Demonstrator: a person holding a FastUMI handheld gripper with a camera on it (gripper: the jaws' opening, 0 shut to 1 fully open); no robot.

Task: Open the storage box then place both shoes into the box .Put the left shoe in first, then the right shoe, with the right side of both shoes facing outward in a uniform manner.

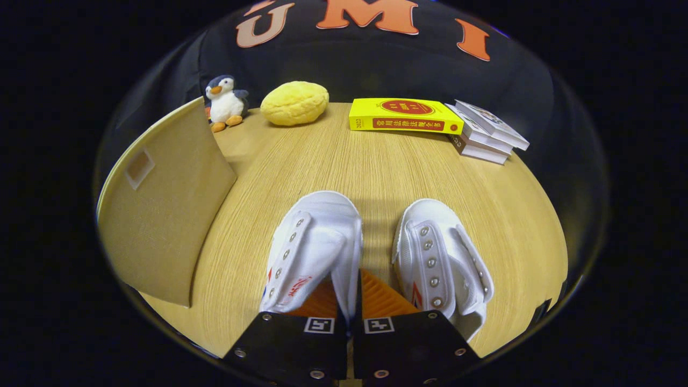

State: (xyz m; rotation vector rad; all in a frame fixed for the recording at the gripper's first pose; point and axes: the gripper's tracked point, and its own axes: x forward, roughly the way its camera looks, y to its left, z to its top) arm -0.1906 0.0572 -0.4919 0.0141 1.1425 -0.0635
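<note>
The gripper [350,309] has its two fingers drawn close together, clamped on the right-hand wall of the left shoe [314,250], the thin white canvas edge pinched between the pads. That white shoe is the landmark for the rest. It points away from the gripper, tilted slightly, its row of metal eyelets running along its left flap and a red and blue mark on its side near the fingers.

Just to the right of the left shoe, apart from it by a strip of bare wood, lies the right shoe [441,260], also white, toe pointing away, with eyelets along both flaps. It rests on the wooden table [376,166].

To the left of the left shoe, well apart, stands the storage box [161,226], a tan box whose broad flat side faces the shoes; a small pale patch sits high on that side. Whether it is open I cannot tell.

Far beyond the left shoe, at the back of the table, a plush penguin [226,102] stands by the box's far corner, a yellow bun-shaped cushion [294,103] beside it, then a yellow book [404,115], and a stack of pale books [486,134] touching the yellow book's right end.
</note>
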